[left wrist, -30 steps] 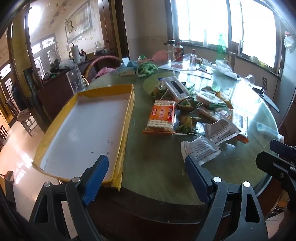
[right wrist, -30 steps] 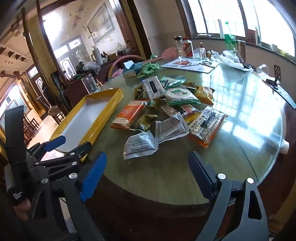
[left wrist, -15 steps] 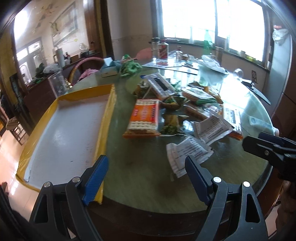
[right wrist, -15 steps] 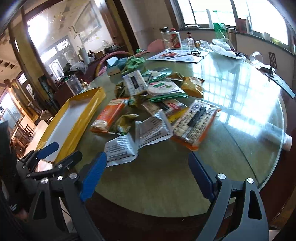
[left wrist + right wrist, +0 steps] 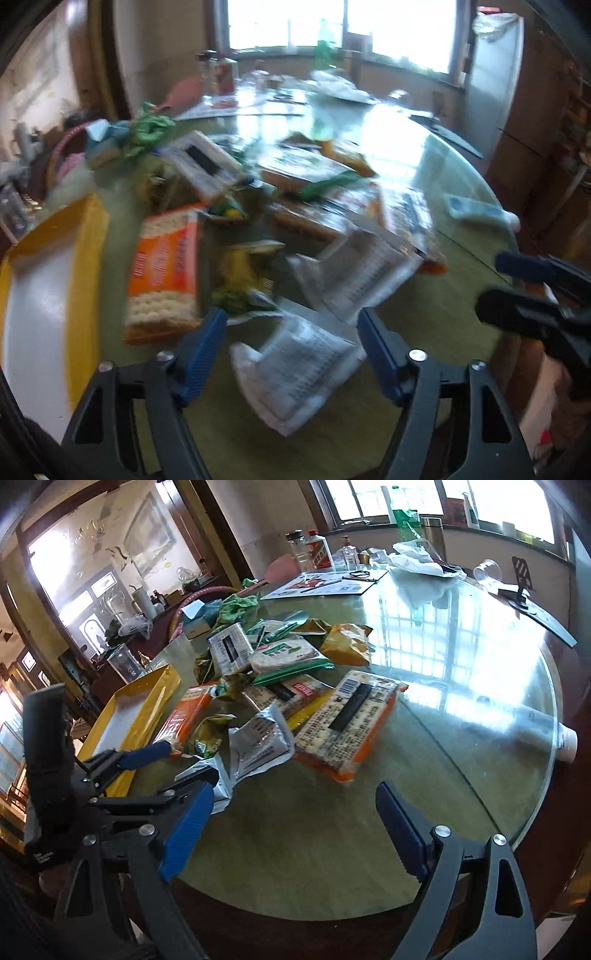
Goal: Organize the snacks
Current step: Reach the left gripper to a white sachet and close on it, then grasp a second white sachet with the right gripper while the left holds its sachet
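A heap of snack packs lies on the round glass-topped table (image 5: pixel 461 686). My left gripper (image 5: pixel 291 332) hangs over the nearest silver-white packet (image 5: pixel 295 369). Its jaws are closing with the packet between them, and the pads stand clear of it. The right wrist view shows the left gripper (image 5: pixel 177 766) at that packet (image 5: pixel 221 786). An orange cracker pack (image 5: pixel 162 273) and a small green-yellow bag (image 5: pixel 240 280) lie just beyond. My right gripper (image 5: pixel 295 801) is open over bare table, short of a large orange pack (image 5: pixel 347 723). A yellow tray (image 5: pixel 85 258) lies at the left.
Bottles (image 5: pixel 314 550), a tipped glass (image 5: pixel 487 572) and white bags (image 5: pixel 417 557) stand at the far side by the window. A green cloth (image 5: pixel 236 605) lies behind the heap. A white tube (image 5: pixel 565 738) rests at the table's right edge. The near rim is dark wood.
My left gripper has swung right from the tray's front edge to the snack heap and dropped over the nearest silver packet, its jaws narrower. My right gripper has moved closer to the table.
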Motion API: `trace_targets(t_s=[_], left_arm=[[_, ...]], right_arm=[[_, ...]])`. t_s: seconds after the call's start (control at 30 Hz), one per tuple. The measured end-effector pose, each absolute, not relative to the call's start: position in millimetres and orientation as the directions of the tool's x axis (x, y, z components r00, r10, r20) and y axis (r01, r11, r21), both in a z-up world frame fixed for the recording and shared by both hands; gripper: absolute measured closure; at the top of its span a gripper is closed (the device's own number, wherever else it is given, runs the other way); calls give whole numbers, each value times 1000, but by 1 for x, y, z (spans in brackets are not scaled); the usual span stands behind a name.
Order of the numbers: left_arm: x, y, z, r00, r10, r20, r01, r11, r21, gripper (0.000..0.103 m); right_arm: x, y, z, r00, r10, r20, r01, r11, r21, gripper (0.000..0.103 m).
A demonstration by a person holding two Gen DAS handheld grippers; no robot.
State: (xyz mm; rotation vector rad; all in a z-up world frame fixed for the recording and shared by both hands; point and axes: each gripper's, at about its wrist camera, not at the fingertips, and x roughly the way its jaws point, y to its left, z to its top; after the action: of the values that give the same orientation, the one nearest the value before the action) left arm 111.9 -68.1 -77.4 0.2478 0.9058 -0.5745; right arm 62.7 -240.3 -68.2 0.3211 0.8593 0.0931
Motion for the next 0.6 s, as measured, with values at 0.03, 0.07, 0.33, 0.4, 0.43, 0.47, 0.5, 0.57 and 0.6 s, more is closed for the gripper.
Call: trace_targets(t_s=[0.03, 0.07, 0.33, 0.4, 0.43, 0.47, 0.5, 0.57, 0.6], left_arm=[[109, -69, -81, 440, -375, -816, 579, 813, -62, 31], [103, -69, -82, 410, -389, -825, 584, 806, -90, 32], [84, -64, -84, 374, -382, -845, 541, 830, -136, 32], [92, -62, -87, 372, -372, -850, 507, 849, -149, 33], [93, -61, -87, 380, -370, -848, 492, 857, -154, 41], [93, -61, -89, 390, -357, -849, 481, 865, -143, 50], [91, -62, -89, 404, -345, -847, 479, 869, -126, 62], [89, -56, -90, 430, -337, -838, 469, 876, -112, 68], [88, -53, -89, 438, -348, -829, 459, 880, -126, 74]], right_arm=[[63, -241, -69, 653, 207, -729, 50, 948, 314, 13], [63, -242, -70, 652, 205, -730, 53, 948, 314, 13], [68, -245, -79, 635, 225, -739, 72, 935, 346, 13], [68, -243, -80, 631, 227, -742, 73, 935, 348, 13], [68, -243, -81, 629, 227, -744, 75, 934, 349, 13], [67, -243, -81, 629, 229, -743, 74, 934, 350, 13], [67, -243, -82, 629, 233, -741, 73, 932, 355, 13], [68, -242, -83, 628, 242, -740, 70, 929, 363, 17], [69, -241, -84, 626, 251, -738, 67, 926, 371, 20]])
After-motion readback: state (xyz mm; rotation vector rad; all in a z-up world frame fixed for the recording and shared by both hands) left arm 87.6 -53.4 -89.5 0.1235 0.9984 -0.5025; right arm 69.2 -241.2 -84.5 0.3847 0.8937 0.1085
